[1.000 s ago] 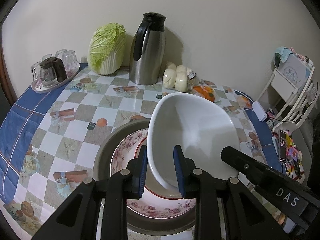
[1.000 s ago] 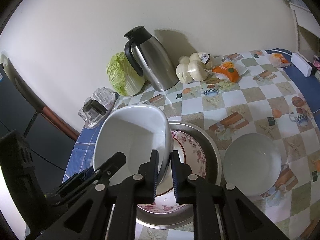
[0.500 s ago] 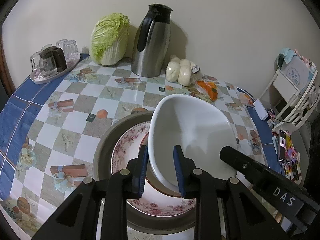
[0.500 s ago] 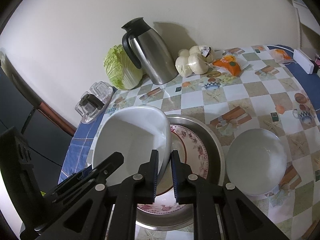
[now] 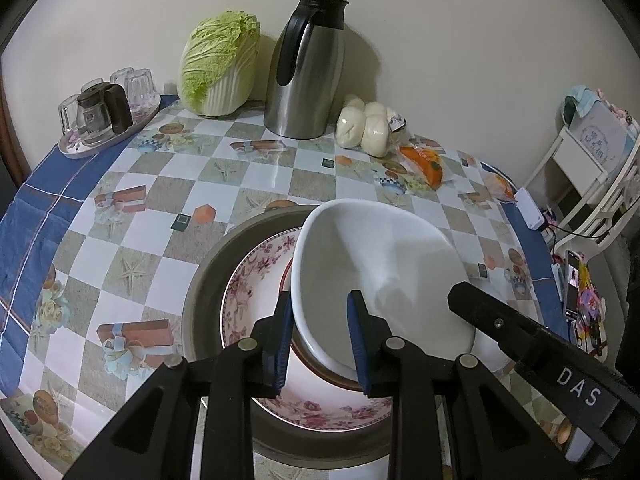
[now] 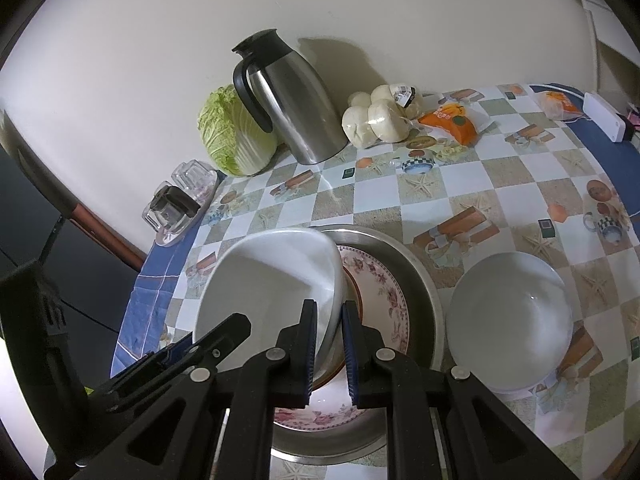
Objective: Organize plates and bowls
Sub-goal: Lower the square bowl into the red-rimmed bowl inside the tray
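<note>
A plain white bowl (image 5: 380, 264) hangs tilted over a floral plate (image 5: 256, 280) that lies in a round metal basin (image 5: 204, 280). My left gripper (image 5: 320, 336) is shut on the bowl's near rim, one blue pad outside the wall and one inside. In the right wrist view the same bowl (image 6: 272, 280) shows, and my right gripper (image 6: 329, 344) is shut on its right-hand rim above the plate (image 6: 384, 284). A second white bowl (image 6: 508, 320) stands upright on the tablecloth to the right of the basin (image 6: 428, 288).
Along the wall stand a steel thermos jug (image 5: 304, 72), a cabbage (image 5: 218, 64), bagged white buns (image 5: 368, 124) and an orange packet (image 5: 424, 160). A tray of glasses (image 5: 104, 120) sits at the far left. A white rack (image 5: 592, 168) stands beyond the table's right edge.
Both grippers keep their hold on the white bowl. The things along the wall sit slightly higher in both views; the bowl's place over the plate looks the same.
</note>
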